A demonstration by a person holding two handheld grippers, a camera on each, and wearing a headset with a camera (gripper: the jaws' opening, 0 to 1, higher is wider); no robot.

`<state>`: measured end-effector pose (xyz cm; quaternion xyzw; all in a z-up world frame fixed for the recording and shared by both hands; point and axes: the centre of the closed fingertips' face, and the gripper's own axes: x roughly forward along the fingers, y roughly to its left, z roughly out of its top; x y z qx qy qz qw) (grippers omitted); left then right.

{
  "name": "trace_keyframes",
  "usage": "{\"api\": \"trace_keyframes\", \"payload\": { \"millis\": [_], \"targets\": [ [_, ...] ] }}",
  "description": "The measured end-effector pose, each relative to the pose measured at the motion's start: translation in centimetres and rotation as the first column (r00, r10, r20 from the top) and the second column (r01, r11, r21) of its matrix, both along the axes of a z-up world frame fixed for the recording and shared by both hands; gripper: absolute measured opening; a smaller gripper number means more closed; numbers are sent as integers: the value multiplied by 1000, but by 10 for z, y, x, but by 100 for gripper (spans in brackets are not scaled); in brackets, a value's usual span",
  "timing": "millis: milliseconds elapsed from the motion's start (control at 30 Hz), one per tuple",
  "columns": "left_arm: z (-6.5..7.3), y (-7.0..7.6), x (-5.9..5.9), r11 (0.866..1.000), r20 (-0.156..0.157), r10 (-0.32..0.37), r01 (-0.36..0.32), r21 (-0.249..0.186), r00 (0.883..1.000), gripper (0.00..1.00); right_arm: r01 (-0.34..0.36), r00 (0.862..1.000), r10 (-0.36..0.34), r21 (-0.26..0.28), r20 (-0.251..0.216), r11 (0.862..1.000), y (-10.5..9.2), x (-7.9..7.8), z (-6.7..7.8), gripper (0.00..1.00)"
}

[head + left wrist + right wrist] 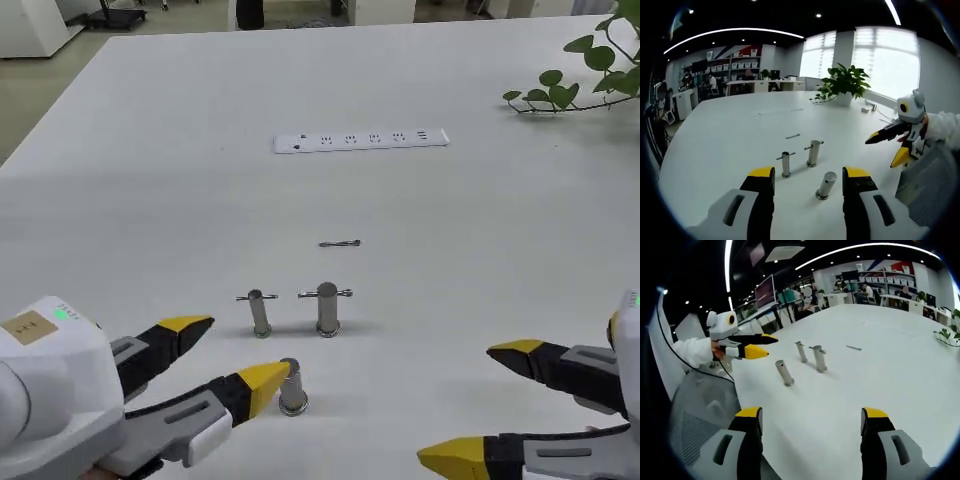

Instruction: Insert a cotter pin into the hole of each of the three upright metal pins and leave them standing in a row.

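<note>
1. The left gripper [232,350] was released, jaws apart, with one tip just beside the bare pin [292,388]. Closing on its shaft below the hole would probably have steadied it.
2. The right gripper [480,405] hung spread and empty.
3. The loose cotter pin [340,243] lay flat beyond the two fitted pins [327,308], best pinched near one end.
4. The reach should have skirted those.
</note>
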<state>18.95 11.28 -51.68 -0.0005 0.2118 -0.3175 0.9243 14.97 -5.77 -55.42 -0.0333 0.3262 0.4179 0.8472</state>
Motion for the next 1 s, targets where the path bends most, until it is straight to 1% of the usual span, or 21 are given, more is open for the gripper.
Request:
{"api": "trace_keyframes", "payload": {
  "millis": [100, 133, 167, 267, 300, 333, 367, 400, 433, 500, 600, 700, 733, 767, 800, 833, 900, 1000],
  "targets": [
    [5, 4, -4, 1000, 6, -10, 10, -2, 1000, 68, -7, 1000, 8, -15, 4, 1000, -1, 2, 1, 78],
    [5, 5, -5, 1000, 1, -13, 13, 0, 1000, 74, -10, 1000, 10, -21, 6, 1000, -2, 4, 2, 78],
    [4, 7, -9, 1000, -16, -20, 20, 2, 1000, 78, -14, 1000, 14, -29, 9, 999, -2, 6, 3, 78],
    [4, 8, -15, 999, -20, -40, 40, 9, 999, 83, -27, 999, 28, -48, 19, 998, -3, 11, 6, 78],
    [4, 9, -18, 999, -25, -44, 44, 4, 999, 86, -36, 999, 38, -59, 25, 998, -3, 14, 8, 78],
    [4, 9, -20, 999, -33, -52, 52, -5, 998, 90, -48, 998, 51, -73, 42, 996, -3, 18, 9, 77],
    [4, 10, -21, 999, -34, -52, 52, -7, 998, 94, -57, 996, 62, -83, 60, 995, -3, 21, 11, 76],
    [4, 10, -22, 999, -31, -53, 53, -7, 998, 99, -62, 996, 68, -88, 65, 994, -3, 24, 12, 74],
    [4, 10, -25, 998, -36, -67, 67, -3, 997, 98, -70, 995, 76, -88, 68, 994, -1, 27, 14, 72],
    [2, 11, -28, 997, -47, -73, 72, -7, 996, 99, -96, 991, 104, -99, 85, 990, 2, 33, 17, 71],
    [1, 12, -33, 996, -54, -86, 85, -12, 995, 99, -126, 987, 137, -130, 79, 983, 6, 42, 17, 70],
    [-1, 14, -36, 996, -64, -87, 86, -11, 994, 99, -166, 981, 181, -180, 74, 970, 7, 52, 17, 69],
    [-1, 16, -37, 997, -65, -83, 82, -8, 994, 99, -188, 977, 204, -194, 64, 963, 9, 55, 16, 69],
    [-2, 18, -38, 997, -67, -80, 80, -8, 995, 99, -204, 973, 221, -206, 65, 957, 10, 58, 17, 69],
    [-2, 19, -39, 997, -74, -78, 77, -14, 994, 99, -213, 969, 236, -225, 76, 951, 11, 63, 18, 68],
    [-1, 20, -40, 997, -78, -76, 74, -28, 994, 99, -224, 964, 251, -244, 85, 944, 13, 69, 20, 67],
    [2, 20, -43, 996, -78, -76, 73, -43, 994, 99, -239, 959, 269, -263, 85, 935, 15, 77, 21, 65],
    [3, 23, -46, 997, -74, -75, 73, -35, 994, 99, -272, 946, 312, -315, 84, 909, 18, 94, 21, 63]
  ]
}}
